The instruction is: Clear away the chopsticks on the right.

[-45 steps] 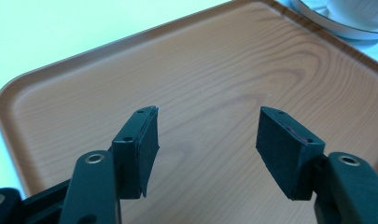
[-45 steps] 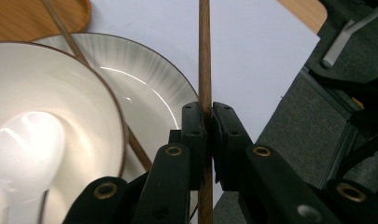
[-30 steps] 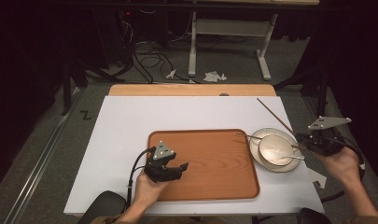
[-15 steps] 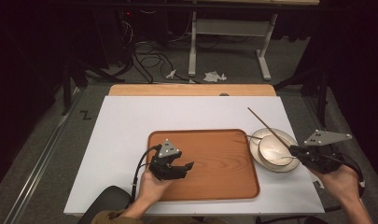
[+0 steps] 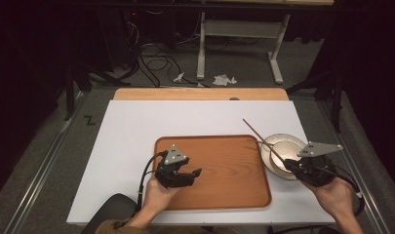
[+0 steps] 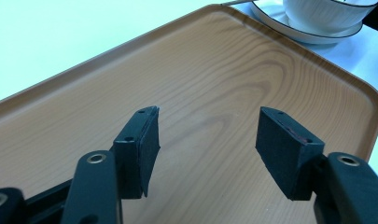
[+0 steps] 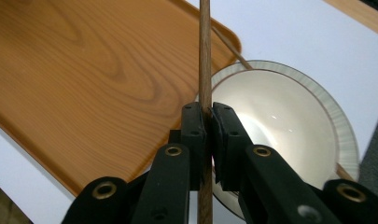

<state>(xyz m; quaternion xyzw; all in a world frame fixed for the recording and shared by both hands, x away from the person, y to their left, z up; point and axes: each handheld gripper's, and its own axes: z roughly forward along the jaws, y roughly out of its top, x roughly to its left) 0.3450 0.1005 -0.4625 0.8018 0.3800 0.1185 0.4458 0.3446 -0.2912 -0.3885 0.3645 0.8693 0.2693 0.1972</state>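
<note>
The right gripper (image 7: 205, 123), fingers clamped on a chopstick (image 7: 205, 56), has drifted toward 9 o'clock over the bowl (image 5: 283, 155), nearing the tray (image 5: 219, 200); the left gripper (image 6: 207, 144) waits, fingers wide.

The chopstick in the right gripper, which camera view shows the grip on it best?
The right gripper view: the chopstick runs up between the shut pads of the right gripper, in front of the bowl. In the high view it is a thin line slanting up and left from that gripper.
</note>
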